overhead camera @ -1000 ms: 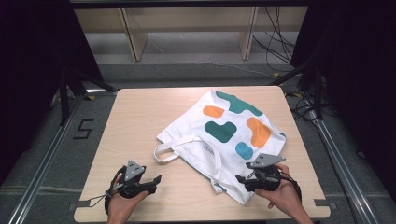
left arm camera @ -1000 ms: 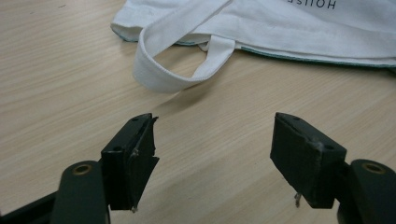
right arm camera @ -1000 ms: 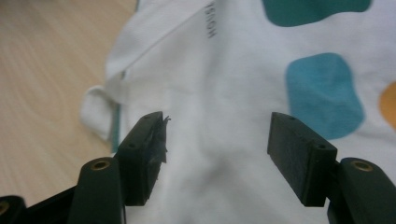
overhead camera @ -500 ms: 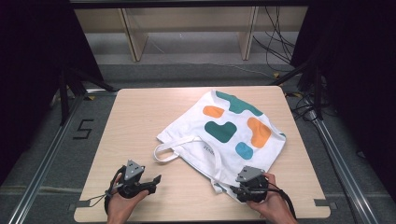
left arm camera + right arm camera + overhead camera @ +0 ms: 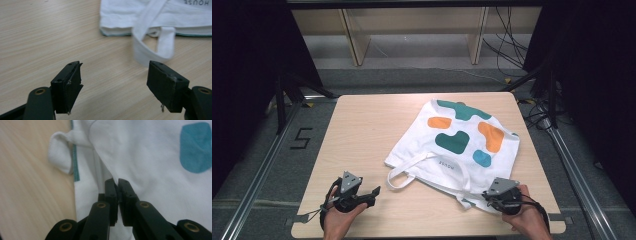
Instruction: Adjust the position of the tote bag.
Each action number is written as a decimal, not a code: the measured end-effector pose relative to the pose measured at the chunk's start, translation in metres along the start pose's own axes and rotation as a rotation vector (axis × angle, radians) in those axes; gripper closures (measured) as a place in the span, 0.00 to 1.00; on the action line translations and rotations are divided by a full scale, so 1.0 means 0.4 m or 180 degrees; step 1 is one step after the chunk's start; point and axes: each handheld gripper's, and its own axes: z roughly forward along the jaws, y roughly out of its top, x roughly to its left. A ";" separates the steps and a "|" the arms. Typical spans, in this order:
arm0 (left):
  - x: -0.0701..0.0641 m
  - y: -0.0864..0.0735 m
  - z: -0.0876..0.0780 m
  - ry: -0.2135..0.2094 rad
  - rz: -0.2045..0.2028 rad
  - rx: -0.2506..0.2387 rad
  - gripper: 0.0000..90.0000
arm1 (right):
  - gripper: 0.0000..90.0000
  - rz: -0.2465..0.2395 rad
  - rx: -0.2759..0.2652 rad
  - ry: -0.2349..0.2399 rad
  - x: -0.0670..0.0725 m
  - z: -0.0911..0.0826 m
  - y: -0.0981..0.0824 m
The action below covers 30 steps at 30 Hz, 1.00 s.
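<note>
From the high view, the tote bag (image 5: 457, 145) lies flat on the table (image 5: 362, 130), long axis slanting from its far end down to the right gripper (image 5: 492, 197); its handles (image 5: 412, 172) loop toward the left gripper (image 5: 372, 192).

Left gripper view: jaws wide, empty; a handle loop lies just ahead.

Right gripper view: jaws have just been closing, now pinching bag cloth.

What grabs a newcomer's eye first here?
The white tote bag with teal and orange blobs, lying flat on the right half of the wooden table, its handles looping toward the near edge. Next, the right hand-held gripper, whose jaws have just been closing, pinched on the bag's fabric at its near corner. The left hand-held gripper waits open over bare wood beside the handles.
</note>
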 end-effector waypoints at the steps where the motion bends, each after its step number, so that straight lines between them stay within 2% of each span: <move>1: -0.005 0.002 0.004 0.0048 -0.0051 -0.0066 0.30 | 0.96 0.0018 0.0049 -0.0013 -0.013 -0.008 -0.010; 3: -0.008 0.005 0.010 0.0128 0.0075 -0.0056 0.30 | 0.96 0.0120 0.0022 -0.0110 -0.038 -0.018 -0.030; 4: -0.008 0.005 0.010 0.0128 0.0075 -0.0056 0.31 | 0.96 0.0128 -0.0007 -0.0153 -0.052 -0.022 -0.037; 5: -0.012 0.008 0.028 0.0099 0.0143 0.0038 0.31 | 0.96 0.0167 -0.0045 -0.0203 -0.066 -0.028 -0.042; 6: -0.012 0.008 0.028 0.0099 0.0143 0.0038 0.31 | 0.97 0.0186 -0.0057 -0.0237 -0.074 -0.033 -0.045; 8: -0.024 0.021 0.051 0.0072 0.0326 0.0138 0.31 | 0.97 0.0151 -0.0078 -0.0277 -0.085 -0.034 -0.049; 9: -0.024 0.021 0.051 0.0072 0.0326 0.0138 0.31 | 0.97 0.0200 -0.0060 -0.0288 -0.085 -0.033 -0.051; 10: -0.038 0.031 0.076 0.0077 0.0451 0.0177 0.32 | 0.97 0.0195 -0.0050 -0.0279 -0.086 -0.031 -0.052; 13: -0.051 0.043 0.112 0.0107 0.0546 0.0212 0.34 | 0.97 0.0144 -0.0059 -0.0281 -0.087 -0.029 -0.050; 15: -0.058 0.051 0.136 0.0095 0.0545 0.0212 0.34 | 0.97 0.0200 -0.0061 -0.0284 -0.086 -0.032 -0.051; 16: -0.058 0.051 0.136 0.0095 0.0545 0.0212 0.34 | 0.97 0.0200 -0.0061 -0.0284 -0.086 -0.032 -0.051; 17: -0.065 0.057 0.159 0.0108 0.0556 0.0246 0.34 | 0.97 0.0215 -0.0065 -0.0277 -0.089 -0.029 -0.051; 18: -0.066 0.060 0.167 0.0133 0.0620 0.0246 0.34 | 0.96 0.0221 -0.0069 -0.0280 -0.089 -0.029 -0.052; 21: -0.067 0.068 0.186 0.0105 0.0613 0.0217 0.35 | 0.96 0.0215 -0.0067 -0.0274 -0.089 -0.028 -0.051; 23: -0.068 0.074 0.197 0.0123 0.0612 0.0176 0.34 | 0.95 0.0207 -0.0063 -0.0268 -0.090 -0.027 -0.050; 24: -0.072 0.076 0.202 0.0155 0.0558 0.0157 0.34 | 0.95 0.0202 -0.0066 -0.0272 -0.089 -0.027 -0.050; 25: -0.072 0.076 0.202 0.0155 0.0558 0.0157 0.34 | 0.94 0.0201 -0.0072 -0.0271 -0.089 -0.027 -0.050; 26: -0.075 0.083 0.211 0.0134 0.0621 0.0148 0.35 | 0.94 0.0212 -0.0075 -0.0277 -0.090 -0.028 -0.050; 27: -0.075 0.088 0.211 0.0187 0.0688 0.0179 0.35 | 0.93 0.0221 -0.0079 -0.0278 -0.090 -0.028 -0.050; 28: -0.076 0.093 0.212 0.0195 0.0699 0.0181 0.35 | 0.92 0.0236 -0.0092 -0.0284 -0.091 -0.027 -0.050; 29: -0.080 0.095 0.214 0.0172 0.0634 0.0103 0.36 | 0.91 0.0240 -0.0098 -0.0281 -0.092 -0.027 -0.050; 30: -0.082 0.097 0.214 0.0145 0.0625 0.0075 0.38 | 0.90 0.0248 -0.0099 -0.0287 -0.092 -0.027 -0.050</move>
